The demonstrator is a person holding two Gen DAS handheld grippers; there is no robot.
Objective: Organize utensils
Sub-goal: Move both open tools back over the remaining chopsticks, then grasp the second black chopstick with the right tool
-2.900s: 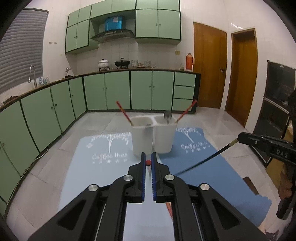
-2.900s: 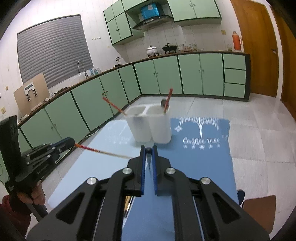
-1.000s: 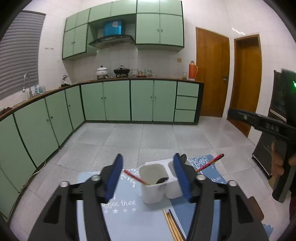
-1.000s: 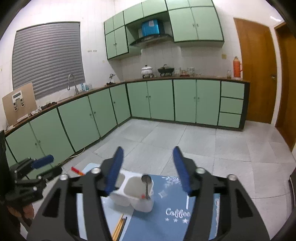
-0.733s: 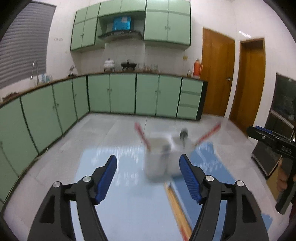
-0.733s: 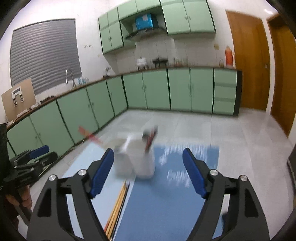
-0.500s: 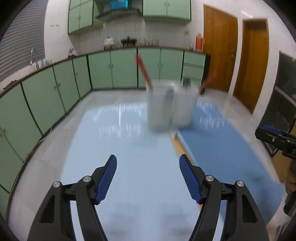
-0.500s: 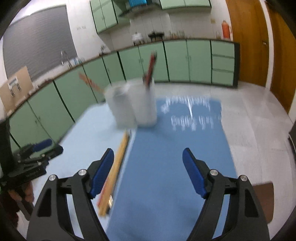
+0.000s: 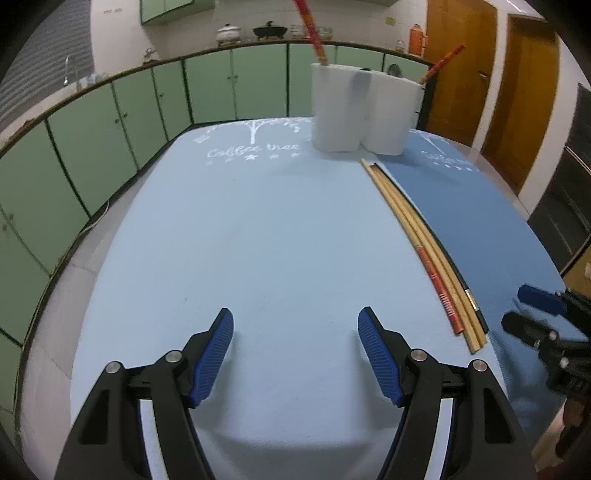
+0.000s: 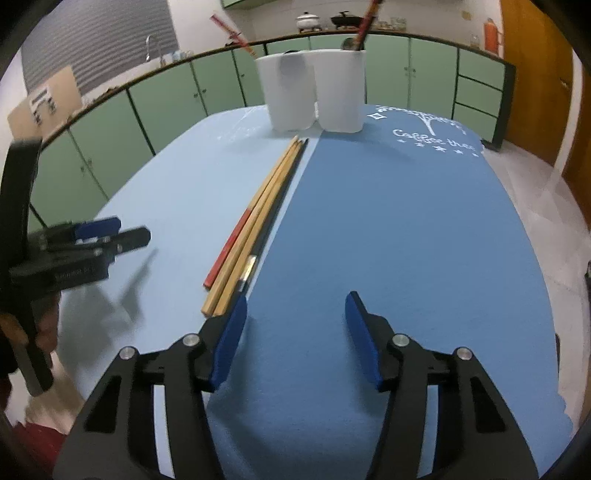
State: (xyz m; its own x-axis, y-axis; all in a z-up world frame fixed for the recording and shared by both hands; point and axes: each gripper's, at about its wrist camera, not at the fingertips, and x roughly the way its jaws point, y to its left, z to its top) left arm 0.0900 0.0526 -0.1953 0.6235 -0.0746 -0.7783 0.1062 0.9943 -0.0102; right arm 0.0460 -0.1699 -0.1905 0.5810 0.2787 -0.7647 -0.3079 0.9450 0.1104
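Note:
A white two-cup utensil holder [image 9: 364, 109] stands at the far end of the table, also in the right wrist view [image 10: 314, 94]; red chopsticks [image 9: 312, 24] and a spoon [image 9: 394, 69] stick out of it. Several chopsticks [image 9: 424, 243], wooden, red and black, lie side by side along the seam between the two mats, also in the right wrist view [image 10: 255, 218]. My left gripper [image 9: 295, 332] is open and empty, low over the light blue mat. My right gripper [image 10: 293, 314] is open and empty, its left finger beside the chopsticks' near ends.
A light blue mat [image 9: 240, 240] and a dark blue mat [image 10: 388, 229] cover the table. Green kitchen cabinets [image 9: 110, 122] run behind it, and wooden doors [image 9: 461, 66] stand at the right. The table edge drops off close on the left and right.
Both grippers opened and let go of their chopsticks, rose, then came down low over the mats. Several chopsticks now lie on the seam between the mats.

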